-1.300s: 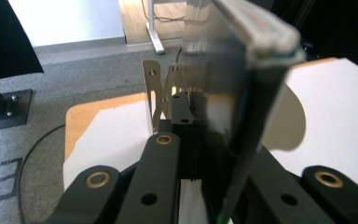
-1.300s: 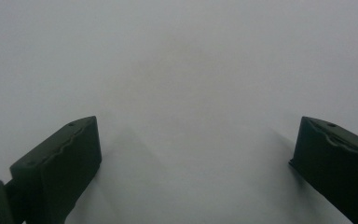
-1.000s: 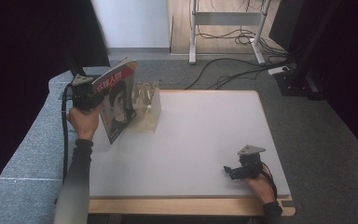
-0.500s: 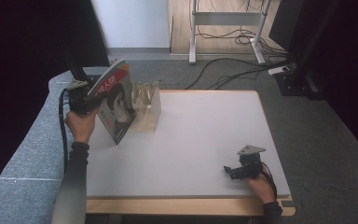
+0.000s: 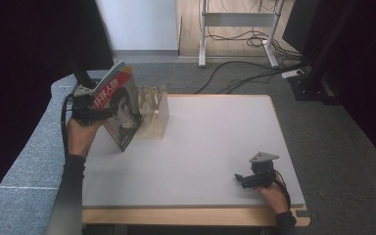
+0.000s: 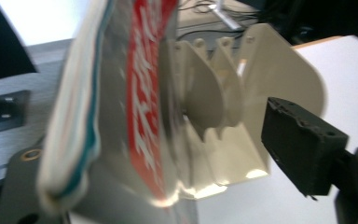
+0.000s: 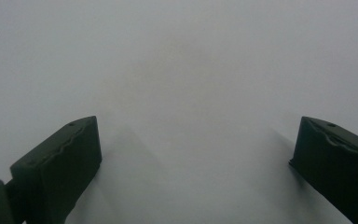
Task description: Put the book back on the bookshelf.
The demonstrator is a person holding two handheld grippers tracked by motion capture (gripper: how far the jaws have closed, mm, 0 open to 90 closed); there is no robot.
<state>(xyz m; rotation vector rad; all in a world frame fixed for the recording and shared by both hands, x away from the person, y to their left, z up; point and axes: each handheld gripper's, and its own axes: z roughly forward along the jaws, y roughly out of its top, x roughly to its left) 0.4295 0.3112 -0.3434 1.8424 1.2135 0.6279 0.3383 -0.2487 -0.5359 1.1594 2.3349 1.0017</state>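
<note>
A book with a red and black cover stands tilted at the table's left edge, its lower corner on the table, its face against a cream slotted rack. My left gripper is at the book's spine side. Its jaws have just been opening, with the book still between them. In the left gripper view the right finger stands well clear of the cover, and the other finger is hidden behind the book. The rack is just beyond. My right gripper rests open on the white table, nothing between its jaws.
The white table has a wooden front edge. A grey padded surface runs along its left side. Behind the table, on the carpet, lie cables and a desk frame.
The book has sunk a little towards the table beside the rack, and the left hand has come down with it. The right gripper has not moved.
</note>
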